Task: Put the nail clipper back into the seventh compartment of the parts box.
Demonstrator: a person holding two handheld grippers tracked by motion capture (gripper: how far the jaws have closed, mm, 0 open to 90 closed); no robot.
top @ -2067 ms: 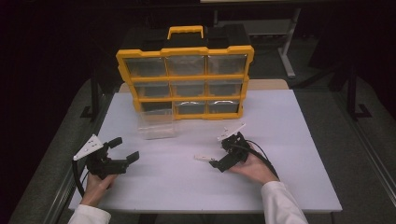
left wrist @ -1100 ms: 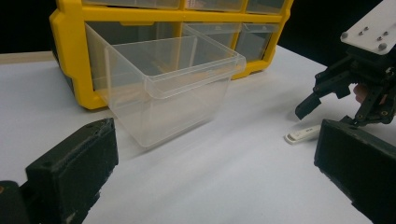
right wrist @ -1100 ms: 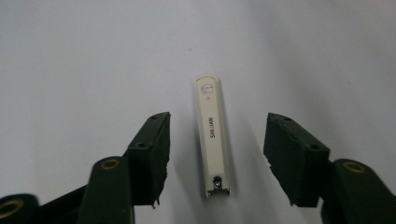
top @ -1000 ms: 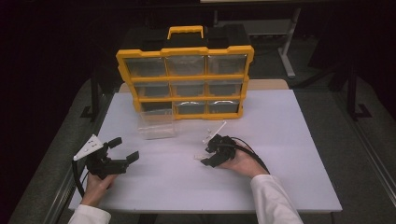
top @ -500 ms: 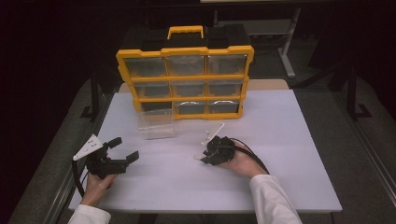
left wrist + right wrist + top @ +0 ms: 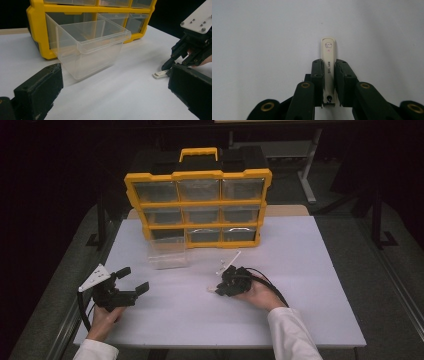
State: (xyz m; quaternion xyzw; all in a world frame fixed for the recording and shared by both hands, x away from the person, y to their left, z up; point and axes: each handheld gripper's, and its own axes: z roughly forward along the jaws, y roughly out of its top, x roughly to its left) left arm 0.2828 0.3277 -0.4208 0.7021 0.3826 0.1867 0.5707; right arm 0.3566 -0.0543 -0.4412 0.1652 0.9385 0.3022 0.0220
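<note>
Right gripper view: fingers (image 6: 329, 82) newly clamped on nail clipper (image 6: 328, 58).

The high view is dim around its borders — the room beyond the white table (image 6: 300, 270) drops to near black, while the tabletop itself is evenly lit from above, soft and slightly grainy. Shadows there are faint and short, tucked close beneath the yellow organizer (image 6: 198, 210) at the far side. In the left gripper view the light is brighter; the clear drawer (image 6: 90, 47) shows pale glints along its rim and throws a weak shadow on the near side, and the near black jaws are soft, out of focus. The right gripper view is flat and grey-white — the cream nail clipper (image 6: 329, 62) is sharp, with a mild darkening toward the corners.
</note>
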